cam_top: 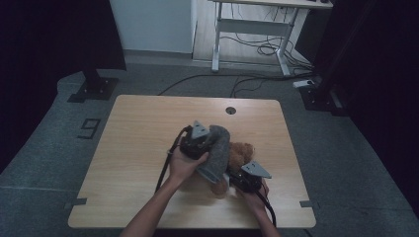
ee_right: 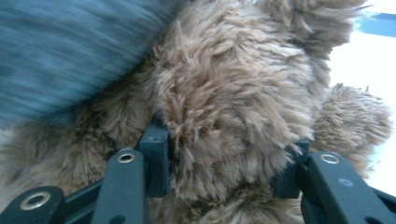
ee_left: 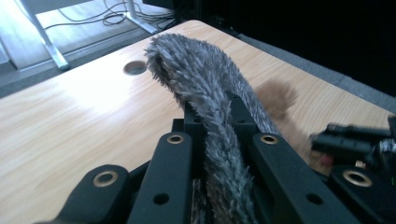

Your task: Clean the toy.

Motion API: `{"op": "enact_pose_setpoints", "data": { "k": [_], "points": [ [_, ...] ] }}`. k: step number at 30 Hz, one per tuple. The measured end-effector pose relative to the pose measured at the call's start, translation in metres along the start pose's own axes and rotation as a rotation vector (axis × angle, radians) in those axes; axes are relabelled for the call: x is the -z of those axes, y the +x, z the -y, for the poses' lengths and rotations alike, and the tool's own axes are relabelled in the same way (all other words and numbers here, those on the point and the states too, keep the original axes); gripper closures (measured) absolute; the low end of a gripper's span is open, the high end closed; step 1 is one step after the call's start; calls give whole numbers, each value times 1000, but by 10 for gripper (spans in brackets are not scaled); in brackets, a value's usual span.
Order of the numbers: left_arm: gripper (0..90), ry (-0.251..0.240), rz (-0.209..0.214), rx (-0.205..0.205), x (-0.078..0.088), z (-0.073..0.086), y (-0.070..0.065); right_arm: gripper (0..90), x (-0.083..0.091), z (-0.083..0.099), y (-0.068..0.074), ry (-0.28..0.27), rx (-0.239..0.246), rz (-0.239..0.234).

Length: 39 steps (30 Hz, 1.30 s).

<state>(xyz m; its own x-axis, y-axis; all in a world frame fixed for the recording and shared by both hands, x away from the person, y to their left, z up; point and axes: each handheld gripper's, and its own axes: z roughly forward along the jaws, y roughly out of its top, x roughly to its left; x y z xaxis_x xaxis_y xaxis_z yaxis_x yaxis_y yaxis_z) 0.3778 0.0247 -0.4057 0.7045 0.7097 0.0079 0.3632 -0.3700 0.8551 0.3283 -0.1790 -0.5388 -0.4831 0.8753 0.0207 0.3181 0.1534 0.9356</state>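
Both forearms come in from below. The left hand [cam_top: 182,163] carries the left tongs [ee_left: 212,109], jaws nearly together, pinching something thin between them. The right hand [cam_top: 254,197] holds the right tongs [ee_right: 229,158], jaws half apart, clamped.

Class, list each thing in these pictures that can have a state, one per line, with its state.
Left hand-held gripper: shut on the grey furry cloth.
Right hand-held gripper: shut on the brown plush bear.
Grey furry cloth: pinched, lifted, draped over the bear.
Brown plush bear: lying on the table, partly covered.
Table: bears the bear.
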Motion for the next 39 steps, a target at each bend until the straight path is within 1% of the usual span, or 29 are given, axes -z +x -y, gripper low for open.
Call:
{"op": "enact_pose_setpoints", "data": {
  "k": [1, 3, 4, 5, 7, 8, 10, 11, 12, 13, 14, 15, 20, 21, 23, 25, 26, 29, 31, 32, 34, 35, 36, 37, 38, 39],
  "points": [
    [816, 8, 6, 1, -8, -3, -3, 510, -1, 1, -3, -8, 3, -16],
    [816, 33, 16, 10, -22, -6, -6, 510, 0, 1, -4, -11, 2, -23],
    [815, 50, 25, 19, -31, -5, -7, 510, 0, 1, -5, -14, 4, -29],
    [816, 74, 30, 22, -38, -2, -7, 510, 1, 2, -5, -13, 4, -33],
    [815, 118, -2, 11, -51, 10, -6, 509, 1, 2, -5, -9, 7, -36],
    [817, 117, -3, 22, -53, 17, -2, 507, 1, 2, -6, -8, 6, -38],
    [817, 99, 14, 86, -49, 27, 10, 507, 2, 2, -6, -5, 7, -41],
    [818, 106, -5, 89, -45, 31, 16, 507, 2, 2, -5, -3, 10, -40],
    [819, 122, -38, 76, -41, 33, 21, 507, 2, 2, -5, -4, 11, -38],
    [822, 135, -62, 69, -36, 36, 26, 507, 2, 2, -4, -6, 11, -37],
    [822, 140, -77, 67, -31, 39, 31, 507, 2, 2, -4, -6, 11, -37],
    [822, 136, -96, 65, -23, 43, 38, 507, 2, 2, -4, -6, 13, -36],
    [821, 95, -109, 120, 3, 63, 62, 507, 3, 3, -1, -6, 31, -30],
    [821, 90, -125, 119, 8, 66, 65, 507, 3, 3, -1, -6, 31, -30],
    [822, 94, -176, 90, 15, 72, 68, 507, 3, 4, 0, -5, 38, -23],
    [822, 99, -201, 86, 20, 77, 72, 508, 3, 4, 0, -6, 40, -17],
    [822, 110, -209, 87, 23, 81, 74, 507, 3, 4, 0, -6, 38, -17],
    [823, 119, -214, 113, 26, 94, 80, 508, 3, 4, 0, -6, 37, -17],
    [824, 135, -220, 127, 27, 103, 84, 507, 3, 4, 0, -6, 36, -17],
    [824, 142, -220, 141, 27, 108, 85, 507, 3, 4, 0, -6, 36, -17],
    [824, 165, -215, 163, 26, 118, 90, 507, 3, 4, 0, -7, 33, -17],
    [825, 197, -211, 178, 23, 127, 94, 507, 3, 4, 0, -7, 29, -19],
    [825, 197, -211, 178, 23, 127, 94, 507, 3, 4, 0, -7, 29, -19],
    [825, 227, -192, 201, 18, 137, 97, 507, 3, 4, -1, -6, 24, -21],
    [825, 227, -192, 201, 18, 137, 97, 507, 3, 4, -1, -6, 24, -21],
    [825, 239, -182, 209, 16, 141, 98, 507, 3, 4, -1, -6, 24, -21]
  ]
}}
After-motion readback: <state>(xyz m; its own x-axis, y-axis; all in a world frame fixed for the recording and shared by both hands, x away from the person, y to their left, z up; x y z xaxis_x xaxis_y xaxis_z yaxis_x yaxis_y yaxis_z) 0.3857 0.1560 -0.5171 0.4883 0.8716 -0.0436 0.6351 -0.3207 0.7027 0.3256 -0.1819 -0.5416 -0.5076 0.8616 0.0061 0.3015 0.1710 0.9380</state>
